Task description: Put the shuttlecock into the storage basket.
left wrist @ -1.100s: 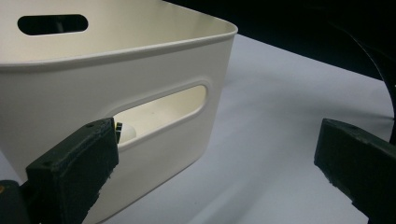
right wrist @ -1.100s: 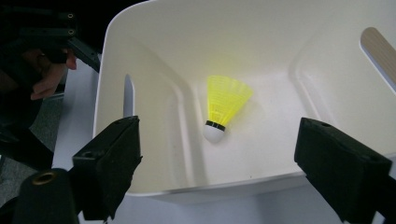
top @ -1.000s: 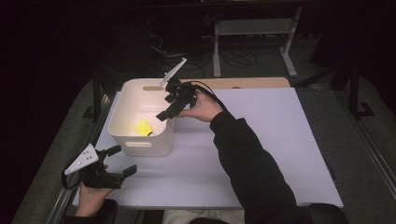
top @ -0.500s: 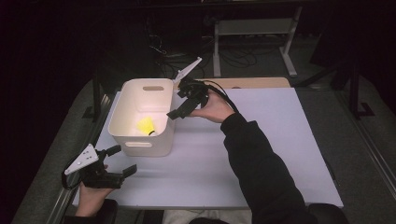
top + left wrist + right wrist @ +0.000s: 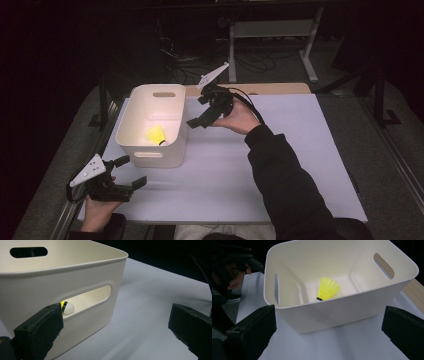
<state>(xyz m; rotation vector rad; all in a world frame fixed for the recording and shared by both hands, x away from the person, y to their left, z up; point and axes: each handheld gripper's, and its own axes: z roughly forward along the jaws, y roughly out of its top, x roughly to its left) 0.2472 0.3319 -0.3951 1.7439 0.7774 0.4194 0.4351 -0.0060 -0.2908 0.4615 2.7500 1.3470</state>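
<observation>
Yellow item: shuttlecock (image 5: 156, 134), plastic skirt, white cork tip; lies on its side on floor of bin, nr the middle, touching no wall.
Bin: white plastic tub (image 5: 131, 131), slot handles on the short walls, stands on white table sheet (image 5: 300, 165), left-centre.
Shuttle thru slot: cork tip is seen thru the near handle slot in left gripper view (image 5: 67, 308); skirt is seen from above in right gripper view (image 5: 327, 288).
R gripper: right gripper (image 5: 204, 111) is held just beside bin's right rim, outside it, above the sheet; jaws have just been opening and are now spread wide, nothing between them.
L gripper: left gripper (image 5: 131, 172) is held low at near-left corner of sheet, jaws apart, empty, pointed at bin's near wall.
Step judged: release looks done, shuttle is in bin; R hand is being cleared off the rim.
How to do well: jaws are best kept wide while hand is drawn away, so skirt or rim isn't snagged.
Path: hand is best lifted or slid clear of rim before any turn; cable (image 5: 252, 107) is to be kept off the bin.
Risk: light tub can be nudged or tipped if clipped by a jaw; shuttle could roll.
L hand tip: can be kept parked, or used to steady near wall if bin shifts.
</observation>
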